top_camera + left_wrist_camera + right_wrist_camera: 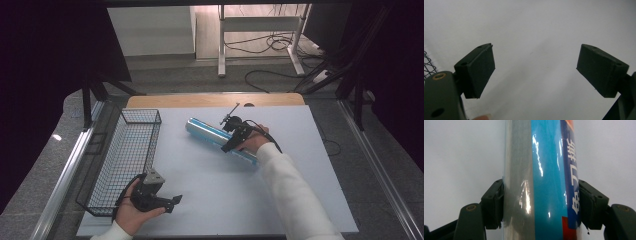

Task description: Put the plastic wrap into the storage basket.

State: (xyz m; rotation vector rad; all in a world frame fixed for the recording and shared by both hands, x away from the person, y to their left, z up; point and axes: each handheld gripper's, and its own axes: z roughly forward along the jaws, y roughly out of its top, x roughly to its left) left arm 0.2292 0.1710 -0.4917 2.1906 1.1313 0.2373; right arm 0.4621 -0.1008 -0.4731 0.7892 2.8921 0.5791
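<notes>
The right hand (256, 143) reaches forward over the mat (300, 165), sleeved forearm angled up and left, its gripper (233, 139) clamped across a long tube (212, 133) (blue and silver, lying diagonally near the mat's middle), jaws pressed to both sides. The left hand (134, 212) rests palm-up at the near edge beside a wire basket (127, 155), its gripper (170, 201) spread wide, holding nothing.
</notes>
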